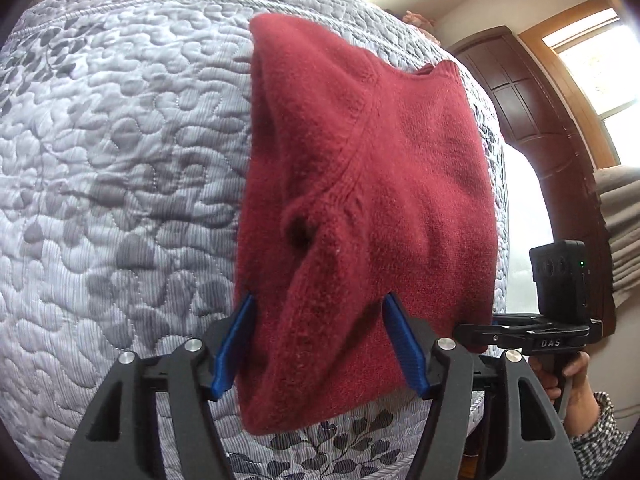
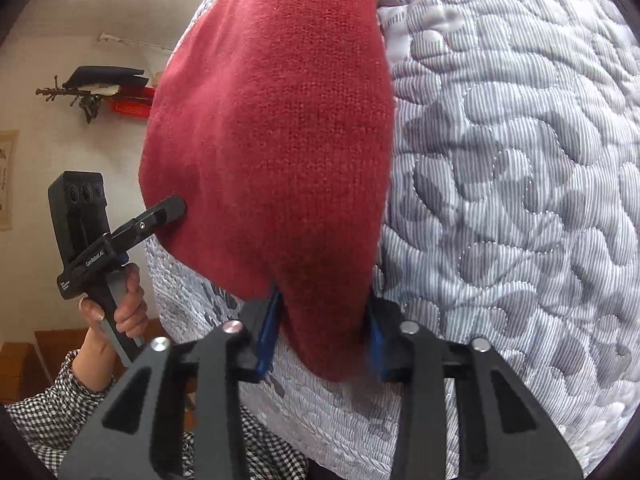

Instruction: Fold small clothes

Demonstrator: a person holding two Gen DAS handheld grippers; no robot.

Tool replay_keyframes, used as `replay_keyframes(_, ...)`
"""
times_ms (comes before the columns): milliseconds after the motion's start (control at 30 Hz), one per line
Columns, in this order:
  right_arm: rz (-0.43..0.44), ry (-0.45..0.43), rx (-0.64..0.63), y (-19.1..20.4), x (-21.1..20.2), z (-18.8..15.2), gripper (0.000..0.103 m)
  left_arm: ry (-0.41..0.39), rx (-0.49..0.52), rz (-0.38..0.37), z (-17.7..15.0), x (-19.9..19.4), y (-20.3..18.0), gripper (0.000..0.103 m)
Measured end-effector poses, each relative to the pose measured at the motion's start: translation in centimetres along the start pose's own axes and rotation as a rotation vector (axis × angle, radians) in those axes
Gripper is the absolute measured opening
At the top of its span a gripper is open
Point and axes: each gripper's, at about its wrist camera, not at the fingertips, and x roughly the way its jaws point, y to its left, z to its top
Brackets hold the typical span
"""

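Both tools, left (image 1: 320, 344) and right (image 2: 322, 336), clamped on red sweater (image 1: 360, 184) edge over quilt (image 1: 120, 160).

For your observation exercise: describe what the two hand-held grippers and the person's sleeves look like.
Each gripper, left gripper and right gripper, has black linkage arms with silver rivets and ribbed blue finger pads. Each carries a black camera box above a grey handle; white lettering marks the frames. The sleeves are black-and-white checked.

Right gripper (image 2: 322, 338) pinches red sweater (image 2: 272, 128) (over quilted bedspread (image 2: 520, 200)).
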Motion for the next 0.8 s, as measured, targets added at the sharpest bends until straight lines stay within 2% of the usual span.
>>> replay_keyframes(67,0.016,-0.020,-0.010,-0.1,-1.5,-0.3,0.021,-0.004,0.007,0.003,-0.1,-0.6,-0.2,0.065)
replay_keyframes(200,-0.061,-0.053,-0.064,0.7,-3.6,-0.5,0.020,-0.001,0.005,-0.008,-1.3,-1.1,-0.6,0.065)
replay_keyframes(333,-0.135,-0.017,-0.051,0.4,-1.5,-0.2,0.020,0.011,0.023,0.022,-2.7,-0.1,-0.3,0.065)
replay_keyframes(467,-0.125,-0.015,0.012,-1.0,-0.3,0.0,0.023,0.015,0.038,0.040,-2.7,0.6,-0.3,0.065)
replay_keyframes(533,-0.137,-0.025,0.003,-0.7,-0.6,-0.2,0.027,0.015,0.051,0.057,-2.5,0.7,-0.9,0.065)
replay_keyframes(600,-0.183,-0.041,-0.020,0.2,-1.0,-0.4,0.045,0.003,0.059,0.083,-2.3,0.4,-1.7,0.066)
replay_keyframes(733,-0.269,-0.100,-0.061,2.2,-2.2,-1.9,0.050,-0.021,0.045,0.215,-2.5,-0.6,-2.8,0.076)
replay_keyframes(800,-0.319,-0.132,-0.069,3.2,-2.8,-2.7,0.063,-0.037,0.039,0.258,-3.1,-1.1,-3.1,0.077)
